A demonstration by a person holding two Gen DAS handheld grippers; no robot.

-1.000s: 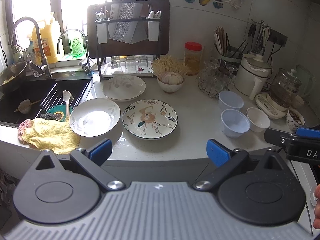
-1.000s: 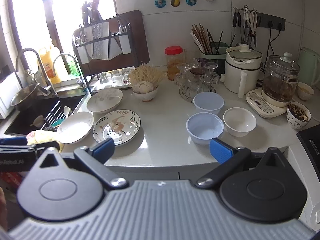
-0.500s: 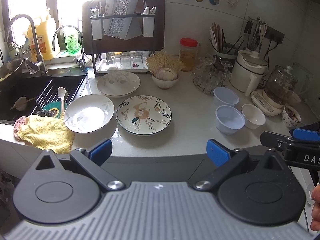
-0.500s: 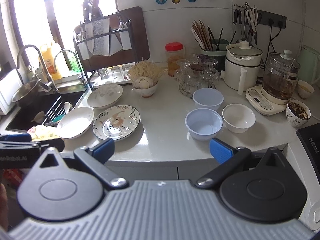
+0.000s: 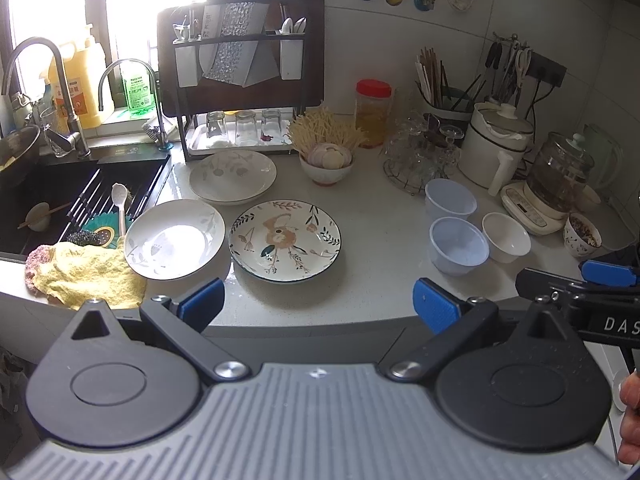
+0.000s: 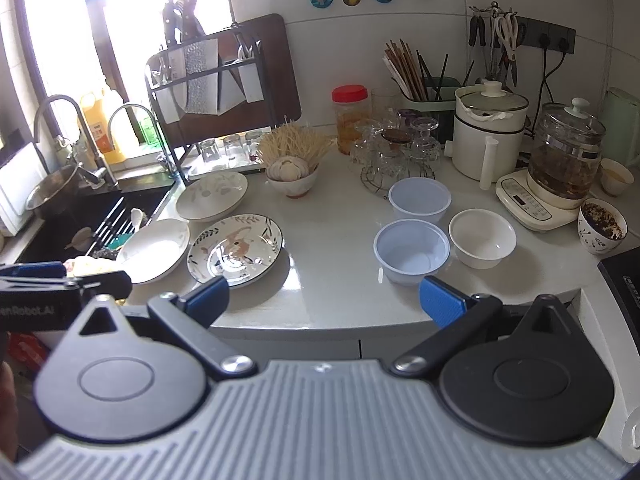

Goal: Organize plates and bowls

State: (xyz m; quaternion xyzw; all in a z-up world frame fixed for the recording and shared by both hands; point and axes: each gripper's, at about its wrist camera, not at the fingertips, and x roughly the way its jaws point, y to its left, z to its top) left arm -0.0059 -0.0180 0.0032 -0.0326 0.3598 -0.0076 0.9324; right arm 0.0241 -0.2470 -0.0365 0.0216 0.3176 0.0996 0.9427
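Observation:
Three plates lie on the white counter: a flower-painted plate [image 5: 285, 240] [image 6: 236, 249], a white plate [image 5: 174, 238] [image 6: 154, 249] left of it, and a pale patterned plate [image 5: 232, 175] [image 6: 212, 195] behind. Two bluish plastic bowls [image 5: 459, 245] [image 6: 412, 249], [image 5: 450, 202] [image 6: 420, 199] and a white bowl [image 5: 506, 236] [image 6: 482, 237] stand at the right. My left gripper [image 5: 318, 305] is open and empty, in front of the counter edge near the plates. My right gripper [image 6: 323, 298] is open and empty, in front of the edge near the bowls.
A sink [image 5: 60, 196] with a spoon and a yellow cloth [image 5: 86, 276] is at left. A dish rack [image 5: 240, 80], a garlic bowl [image 5: 326, 162], upturned glasses [image 5: 420, 156], a white cooker [image 5: 496, 144] and a glass kettle [image 5: 560, 176] line the back.
Both grippers have shifted slightly in front of the counter, the view drifting a little. Jaws stay open. Nothing on the counter has moved.

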